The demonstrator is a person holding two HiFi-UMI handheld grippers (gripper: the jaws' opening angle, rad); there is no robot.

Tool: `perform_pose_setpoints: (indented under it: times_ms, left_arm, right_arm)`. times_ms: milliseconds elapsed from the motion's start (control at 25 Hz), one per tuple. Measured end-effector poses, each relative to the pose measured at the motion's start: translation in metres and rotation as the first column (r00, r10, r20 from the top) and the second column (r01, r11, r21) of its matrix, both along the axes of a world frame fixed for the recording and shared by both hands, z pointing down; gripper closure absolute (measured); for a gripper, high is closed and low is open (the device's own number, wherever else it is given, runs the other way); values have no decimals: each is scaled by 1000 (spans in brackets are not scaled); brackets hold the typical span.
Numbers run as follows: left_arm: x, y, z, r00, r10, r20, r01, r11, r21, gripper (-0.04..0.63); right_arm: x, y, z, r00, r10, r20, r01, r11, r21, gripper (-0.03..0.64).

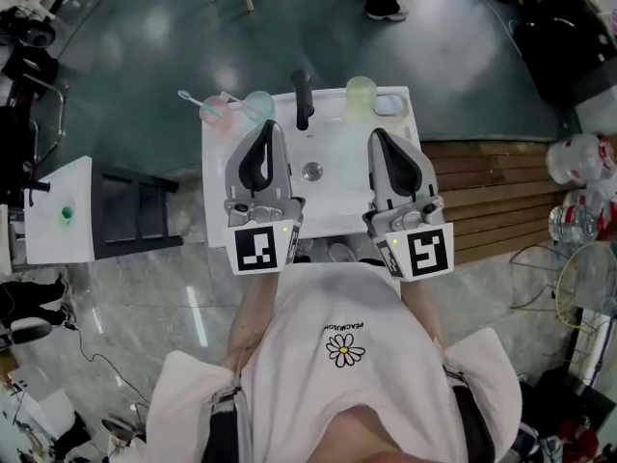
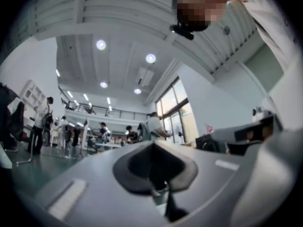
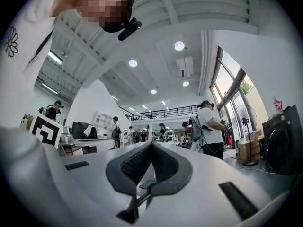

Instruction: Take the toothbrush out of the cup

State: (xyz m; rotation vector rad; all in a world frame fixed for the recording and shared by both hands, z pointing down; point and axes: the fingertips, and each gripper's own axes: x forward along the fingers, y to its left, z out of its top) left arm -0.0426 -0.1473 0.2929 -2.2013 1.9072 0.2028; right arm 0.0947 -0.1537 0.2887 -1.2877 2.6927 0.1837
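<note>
A white toothbrush (image 1: 189, 97) leans out to the left from a pink cup (image 1: 214, 112) at the back left of the white sink (image 1: 333, 196). A pale blue cup (image 1: 258, 106) stands beside it, and a yellow-green cup (image 1: 361, 95) stands right of the black tap (image 1: 302, 99). My left gripper (image 1: 267, 128) and right gripper (image 1: 378, 135) are held side by side above the basin, short of the cups and touching nothing. In both gripper views the left gripper (image 2: 154, 143) and the right gripper (image 3: 151, 143) have their pads together with nothing between them, pointing out into the hall.
A small white table (image 1: 60, 210) with a green item stands at the left, with a dark rack (image 1: 135, 210) beside the sink. Wooden decking (image 1: 492, 191), plastic bottles (image 1: 578, 162) and a fan (image 1: 588, 278) lie to the right. People stand far off in the hall.
</note>
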Motion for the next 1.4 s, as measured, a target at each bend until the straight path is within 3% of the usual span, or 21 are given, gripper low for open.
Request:
perform_pose_setpoints:
  times_ms: [440, 680, 840, 1000, 1160, 1400]
  left_arm:
    - [-27, 10, -4, 996, -84, -3, 84, 996, -9, 589]
    - [-61, 22, 3, 988, -158, -4, 157, 987, -30, 588]
    - [-96, 33, 9, 976, -219, -5, 218, 975, -49, 588]
    - [-134, 41, 23, 960, -280, -27, 277, 957, -82, 588]
    - [-183, 46, 41, 940, -340, -32, 334, 936, -109, 588]
    - [-246, 40, 66, 923, -385, -1, 382, 916, -124, 589]
  right_arm:
    - [-22, 0, -4, 997, -69, 21, 69, 998, -2, 617]
    - [-81, 0, -8, 973, -229, 29, 230, 973, -19, 616]
    - [-147, -2, -10, 927, -373, 31, 374, 926, -41, 577]
    - [-222, -14, 16, 886, -459, -68, 450, 886, -112, 552]
    - [-296, -34, 66, 854, -492, -170, 446, 860, -248, 541]
    - [-360, -80, 139, 835, -448, -320, 331, 873, -359, 537]
